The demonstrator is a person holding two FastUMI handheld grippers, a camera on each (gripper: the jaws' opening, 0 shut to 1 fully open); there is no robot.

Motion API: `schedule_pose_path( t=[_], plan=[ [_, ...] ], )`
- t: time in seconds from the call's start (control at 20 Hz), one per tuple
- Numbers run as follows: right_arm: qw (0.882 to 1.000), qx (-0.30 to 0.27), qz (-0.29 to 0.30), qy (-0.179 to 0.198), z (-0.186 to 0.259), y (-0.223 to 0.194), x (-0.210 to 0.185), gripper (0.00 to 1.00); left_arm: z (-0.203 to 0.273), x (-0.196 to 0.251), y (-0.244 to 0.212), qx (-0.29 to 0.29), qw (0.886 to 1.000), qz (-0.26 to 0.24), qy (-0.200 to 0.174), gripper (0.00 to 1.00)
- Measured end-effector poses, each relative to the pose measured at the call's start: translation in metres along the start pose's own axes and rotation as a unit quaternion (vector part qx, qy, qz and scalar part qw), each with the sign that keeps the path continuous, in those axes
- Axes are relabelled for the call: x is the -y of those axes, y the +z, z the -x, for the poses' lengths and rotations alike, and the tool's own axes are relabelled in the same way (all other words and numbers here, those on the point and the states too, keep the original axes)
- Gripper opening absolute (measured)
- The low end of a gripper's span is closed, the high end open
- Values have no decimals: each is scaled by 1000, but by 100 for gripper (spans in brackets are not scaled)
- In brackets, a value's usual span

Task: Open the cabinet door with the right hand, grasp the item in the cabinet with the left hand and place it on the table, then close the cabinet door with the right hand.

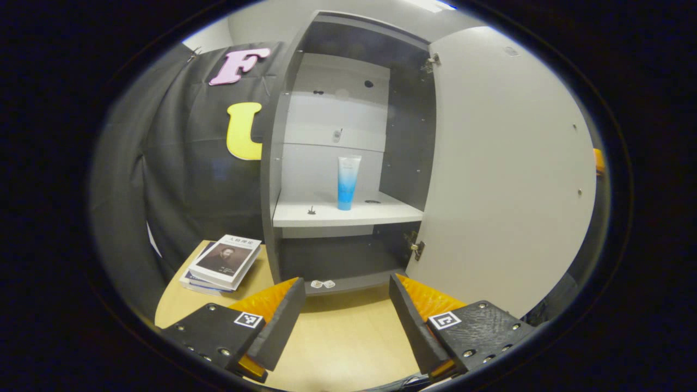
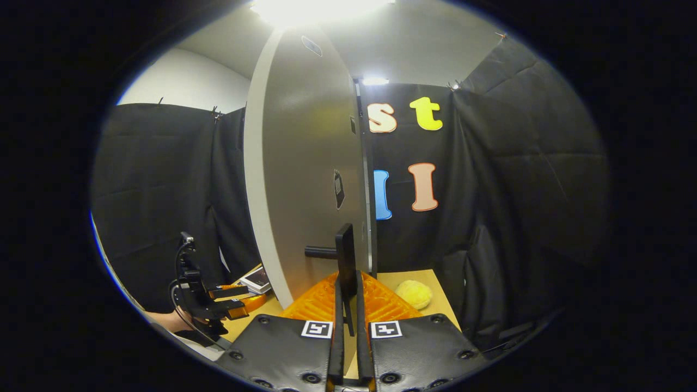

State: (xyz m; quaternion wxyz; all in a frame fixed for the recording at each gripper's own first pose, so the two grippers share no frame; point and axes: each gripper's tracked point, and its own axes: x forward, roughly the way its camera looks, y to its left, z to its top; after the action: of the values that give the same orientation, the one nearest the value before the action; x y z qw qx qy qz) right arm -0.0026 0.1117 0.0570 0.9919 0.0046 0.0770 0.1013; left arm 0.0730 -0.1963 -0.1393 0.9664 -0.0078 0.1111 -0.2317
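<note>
A: Where are we?
B: Right gripper [image 2: 348,305] clenched on the door handle [image 2: 345,256], door [image 1: 501,163] swung wide. Left gripper [image 1: 346,310] released, tube [image 1: 347,182] at twelve o'clock on the shelf [image 1: 381,213].
A: Next?
B: Probably reach in and grasp it.

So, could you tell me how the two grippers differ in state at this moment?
The left gripper is open with nothing between its fingers, while the right gripper is shut on the door handle. The left gripper hangs over the table, facing the tube on the cabinet shelf; the right gripper sits at the open cabinet door.
</note>
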Motion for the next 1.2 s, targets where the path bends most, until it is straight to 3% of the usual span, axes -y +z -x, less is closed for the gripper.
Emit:
schedule_pose_path(
  t=[0.1, 0.3, 0.35, 0.4, 0.45, 0.5, 0.55, 0.8, 0.95, 1.05, 1.1, 1.2],
  plan=[
    [1000, 4, -4, -18, -1, 1, 3, 12, -2, -1, 1, 1, 1000, 1, -7, 91],
    [997, 20, -26, -66, -5, 6, 12, 7, -6, -11, 2, -1, 1000, -6, -17, 95],
    [997, 24, -32, -68, -5, 7, 10, 5, -7, -14, 1, -2, 1000, -7, -21, 92],
    [997, 27, -42, -67, -5, 7, 7, 5, -7, -17, 1, -3, 1000, -7, -24, 94],
    [996, 29, -53, -67, -5, 7, 5, 6, -8, -20, 2, -3, 1000, -8, -27, 94],
    [995, 32, -65, -68, -3, 8, 6, 15, -8, -22, 3, -4, 999, -9, -30, 95],
    [994, 33, -77, -74, 3, 8, 6, 8, -8, -23, 5, -4, 999, -11, -33, 95],
    [990, 11, -90, -113, 54, -13, 20, 5, -21, -24, 24, 4, 999, -28, -46, 92],
    [984, 3, -84, -157, 78, -12, 57, 5, -38, -13, 45, 21, 998, -22, -56, 94],
    [980, 24, -83, -181, 73, 6, 83, 5, -53, -9, 58, 27, 998, -9, -53, 94],
    [977, 38, -85, -190, 65, 14, 95, 0, -62, -8, 66, 29, 998, -6, -49, 94],
    [975, 56, -95, -192, 44, 22, 113, 14, -80, -9, 86, 39, 999, -6, -35, 94]
  ],
)
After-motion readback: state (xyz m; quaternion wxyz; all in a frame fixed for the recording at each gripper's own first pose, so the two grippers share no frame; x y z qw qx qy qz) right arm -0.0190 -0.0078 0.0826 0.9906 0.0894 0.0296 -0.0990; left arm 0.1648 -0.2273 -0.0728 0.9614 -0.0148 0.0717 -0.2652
